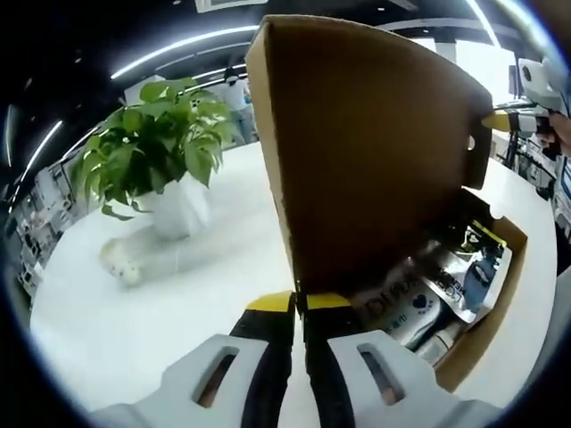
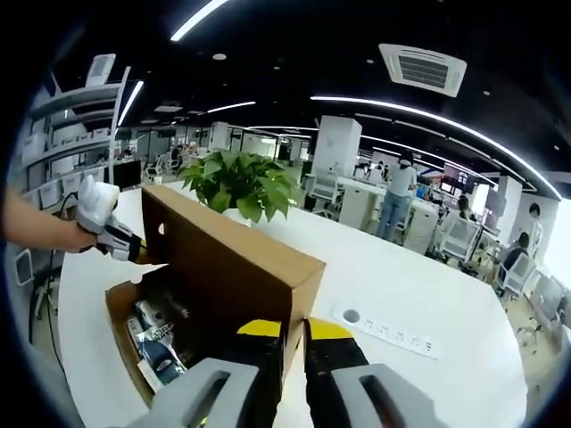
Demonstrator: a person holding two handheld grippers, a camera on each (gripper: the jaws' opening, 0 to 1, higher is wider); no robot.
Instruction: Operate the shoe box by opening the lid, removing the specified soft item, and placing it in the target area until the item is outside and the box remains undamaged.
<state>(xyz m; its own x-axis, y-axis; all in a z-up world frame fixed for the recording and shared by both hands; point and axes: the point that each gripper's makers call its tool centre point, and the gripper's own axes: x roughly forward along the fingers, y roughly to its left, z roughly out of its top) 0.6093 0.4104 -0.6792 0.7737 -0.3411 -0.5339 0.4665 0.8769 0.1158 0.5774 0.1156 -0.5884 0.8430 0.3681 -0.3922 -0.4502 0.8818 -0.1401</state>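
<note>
In the left gripper view, the left gripper sits nearest the camera, its two yellow-tipped jaws drawn together on the lower edge of the raised lid of the shoe box. The jaws stand nearly closed, with only the thickness of the cardboard between them. The lid stands upright, its brown inner face toward the camera.

The shoe box rests open on the white table. Printed packets lie inside the box, to the right of the lid in this view. Which of them is the specified soft item cannot be told; all contents lie inside the box walls.

A potted plant in a white pot stands on the table left of the lid, well apart from the box.

In the right gripper view, the right gripper likewise has its jaws pressed close on the near top edge of the upright lid. At the far corner of the lid, the left gripper appears again, held in a person's hand, and touches the lid edge. The open box with its packets lies below and left of the lid.

A white power strip lies flat on the table to the right of the right gripper. The plant stands behind the lid.
</note>
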